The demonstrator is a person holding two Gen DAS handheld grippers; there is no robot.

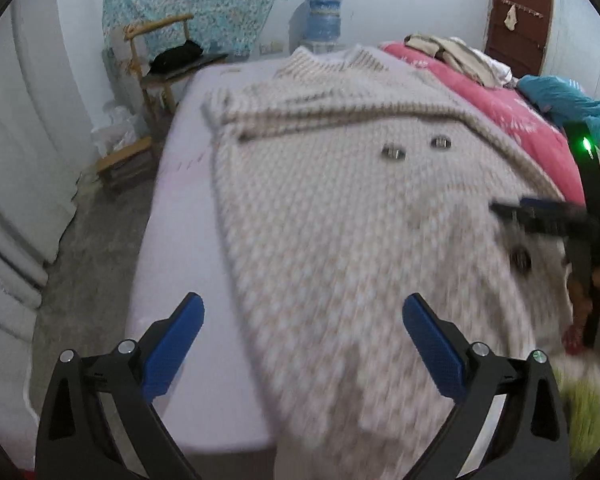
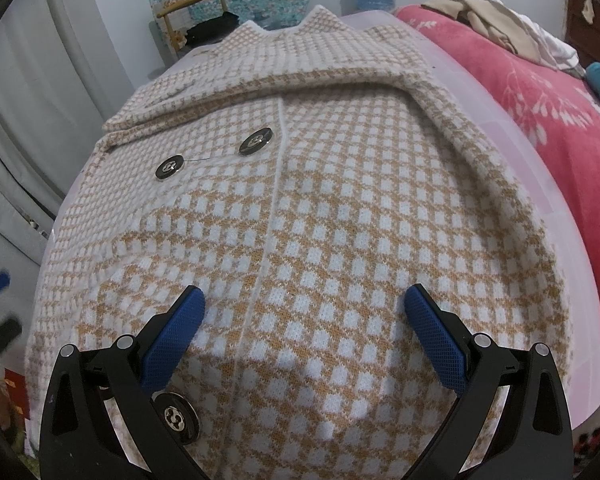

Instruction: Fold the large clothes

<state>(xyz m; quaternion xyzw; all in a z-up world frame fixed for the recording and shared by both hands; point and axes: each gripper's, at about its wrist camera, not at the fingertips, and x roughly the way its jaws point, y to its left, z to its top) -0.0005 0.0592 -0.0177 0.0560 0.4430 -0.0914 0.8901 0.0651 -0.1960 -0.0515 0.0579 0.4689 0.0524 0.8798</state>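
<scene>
Checked knit coat spread on the bed, both my claws wide open above it.

The bed (image 2: 512, 152), under a pale lilac sheet, fills most of what I see, with a pink blanket (image 2: 540, 92) along its far right side. The coat (image 2: 340, 208), tan and white houndstooth, lies flat on the sheet, collar pointing away from me and both sleeves folded across its upper part. My right gripper (image 2: 304, 312) hangs low over the coat's near end, jaws spread wide, holding nothing. My left gripper (image 1: 303, 320) is above the coat's left edge, one finger over bare sheet and one over knit, equally wide and empty. Two dark metal buttons (image 2: 256, 141) sit side by side on the chest; a third button (image 2: 176, 418) lies just beside my right claw's left finger.
</scene>
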